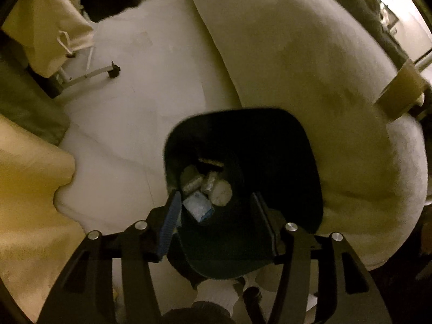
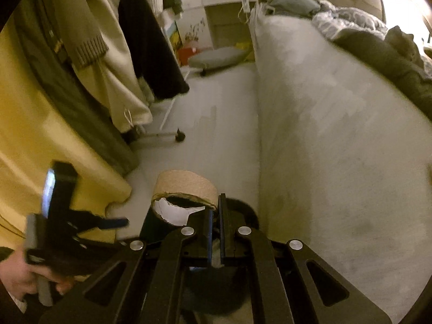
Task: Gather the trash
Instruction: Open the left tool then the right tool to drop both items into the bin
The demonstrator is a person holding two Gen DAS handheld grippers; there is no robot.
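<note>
Left gripper (image 1: 214, 210) hangs over the black bin (image 1: 283, 145), jaws spread wide and holding nothing. The bin mouth sits right between and just ahead of the fingers, seen from above. Inside the bin: several crumpled wrappers (image 1: 206, 185) and a blue-white packet (image 1: 198, 206), lying close under the left fingertip.

Right gripper (image 2: 215, 216) has its jaws pressed nearly together, pinching the rim of a cardboard tube (image 2: 185, 190), probably a tape roll core, torn white paper on its inner edge. The tube sticks out to the left of the jaws, its open end facing the camera, long axis running away from the lens. The bin (image 2: 244, 212) is directly below and behind the jaws, dark rim just visible on either side.

In the right wrist view the left gripper (image 2: 81, 221) shows off to the left, blurred, well apart from the tube.

Judgement: the tube is the trash in hand, and it hangs above the bin, slightly left of the opening. The right hand is the one that matters; release looks close, though the tube may want a small shift right to land cleanly inside. Bed (image 2: 337, 135) lies right of the jaws, floor (image 2: 216, 121) ahead.
</note>
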